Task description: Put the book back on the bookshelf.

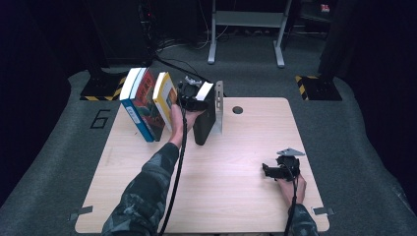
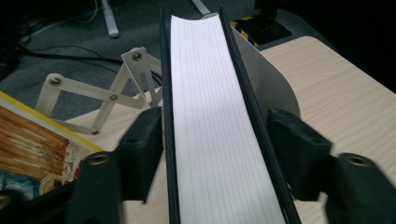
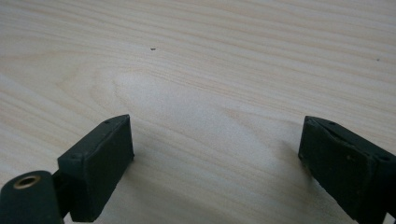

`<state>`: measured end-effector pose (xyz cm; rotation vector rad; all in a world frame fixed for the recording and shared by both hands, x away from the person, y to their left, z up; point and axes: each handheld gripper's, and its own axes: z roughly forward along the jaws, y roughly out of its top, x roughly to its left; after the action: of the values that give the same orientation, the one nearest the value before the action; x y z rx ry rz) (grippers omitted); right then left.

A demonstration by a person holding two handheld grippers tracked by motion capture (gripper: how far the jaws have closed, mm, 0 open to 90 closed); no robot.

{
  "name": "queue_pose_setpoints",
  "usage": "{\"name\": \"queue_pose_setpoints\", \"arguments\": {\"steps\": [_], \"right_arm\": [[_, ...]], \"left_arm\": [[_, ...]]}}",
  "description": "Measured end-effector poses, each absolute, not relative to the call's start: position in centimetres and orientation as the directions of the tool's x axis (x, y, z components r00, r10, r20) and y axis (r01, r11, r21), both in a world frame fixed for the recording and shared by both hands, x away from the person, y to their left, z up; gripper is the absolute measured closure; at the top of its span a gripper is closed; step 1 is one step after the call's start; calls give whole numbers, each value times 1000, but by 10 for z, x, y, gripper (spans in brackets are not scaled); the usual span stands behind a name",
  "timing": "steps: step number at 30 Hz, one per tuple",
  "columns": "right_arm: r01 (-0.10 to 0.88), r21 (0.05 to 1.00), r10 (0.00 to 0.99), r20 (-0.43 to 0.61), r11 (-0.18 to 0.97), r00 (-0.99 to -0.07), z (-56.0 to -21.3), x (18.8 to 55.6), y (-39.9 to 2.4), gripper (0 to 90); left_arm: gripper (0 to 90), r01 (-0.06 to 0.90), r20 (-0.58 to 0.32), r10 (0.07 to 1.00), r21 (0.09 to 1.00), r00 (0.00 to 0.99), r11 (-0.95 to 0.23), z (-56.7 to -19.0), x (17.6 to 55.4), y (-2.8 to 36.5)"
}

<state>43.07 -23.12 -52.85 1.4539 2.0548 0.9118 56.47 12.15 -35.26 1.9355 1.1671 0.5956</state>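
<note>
A black-covered book stands upright at the far middle of the table, leaning against a white metal bookend. My left gripper is shut on this book; in the left gripper view both jaws press the covers on either side of the white page block, with the bookend right behind. A yellow-covered book and a blue-and-red book lean to its left. My right gripper rests low over the near right of the table, open, with bare wood between its jaws.
A white folding lattice rack sits behind the books. A round cable hole lies in the table's far edge. The wooden table has free room across its middle and front. Grey carpet, cables and desk legs lie beyond.
</note>
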Motion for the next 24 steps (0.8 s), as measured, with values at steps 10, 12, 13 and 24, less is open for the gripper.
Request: {"name": "queue_pose_setpoints", "arguments": {"steps": [10,12,13,24], "right_arm": [[636,739,941,7,222,-337,-529,431,-231,94],[635,740,941,7,222,-337,-529,431,-232,95],[636,739,941,8,222,-338,-528,431,-232,95],[635,740,941,7,222,-337,-528,430,-232,100]], "left_arm": [[544,540,-10,902,803,433,-251,-350,566,118],[546,538,-22,913,813,408,-221,-351,565,116],[547,533,-28,920,821,392,-202,-352,566,114],[546,514,-90,961,856,261,-60,-348,578,112]]}}
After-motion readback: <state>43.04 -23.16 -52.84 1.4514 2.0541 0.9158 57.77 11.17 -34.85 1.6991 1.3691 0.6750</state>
